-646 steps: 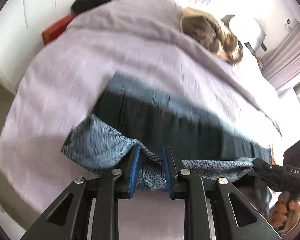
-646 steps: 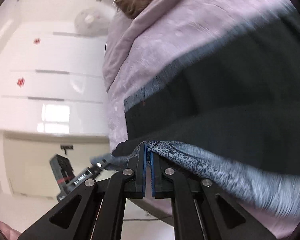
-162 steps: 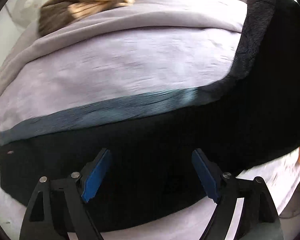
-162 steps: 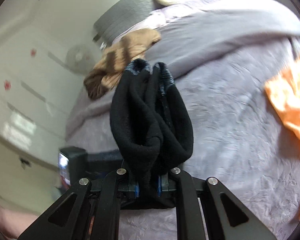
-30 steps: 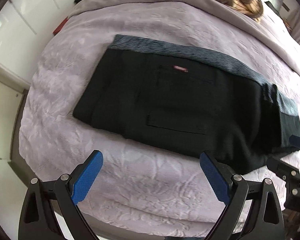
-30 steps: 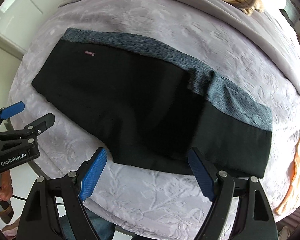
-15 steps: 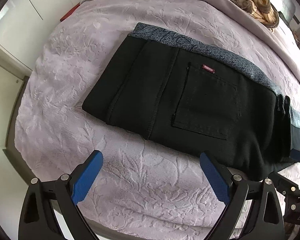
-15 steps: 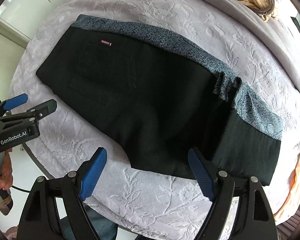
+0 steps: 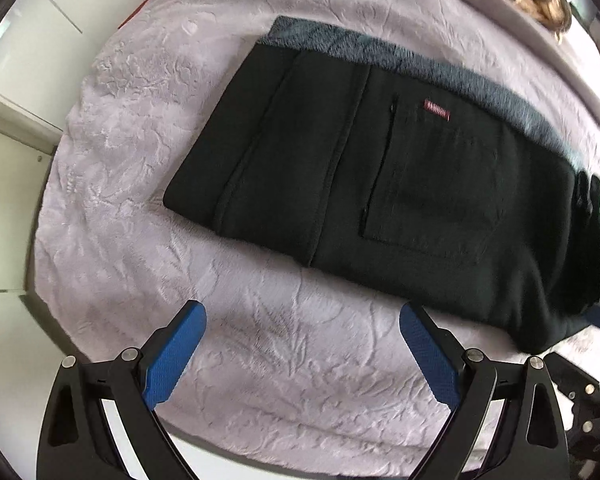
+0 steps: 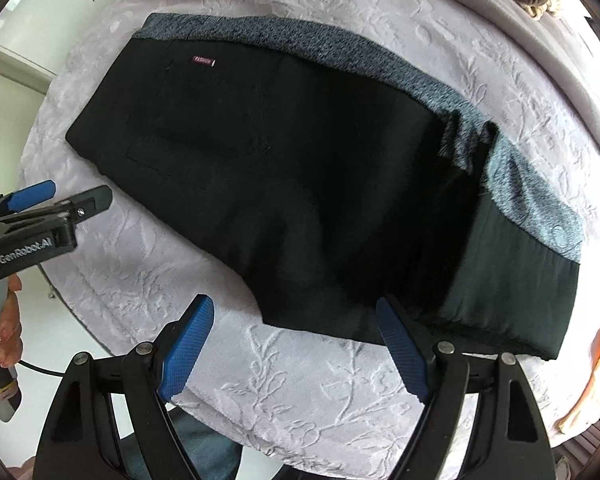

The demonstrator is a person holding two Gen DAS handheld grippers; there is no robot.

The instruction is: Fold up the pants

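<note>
While the left gripper point(image 9: 300, 344) hangs over the bedspread point(image 9: 112, 184) near the bed's front edge, its blue pads are spread wide with nothing between them, and the folded black pants point(image 9: 380, 184) lie flat just beyond, grey lining along their far side. From the right wrist, the right gripper point(image 10: 296, 340) is spread wide too, holding nothing, right at the pants' point(image 10: 284, 184) near edge, and the left gripper point(image 10: 56, 200) pokes in by the bed's left edge.

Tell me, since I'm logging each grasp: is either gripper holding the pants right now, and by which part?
Neither. The left gripper and right gripper are both open above the bedspread, clear of the pants.
</note>
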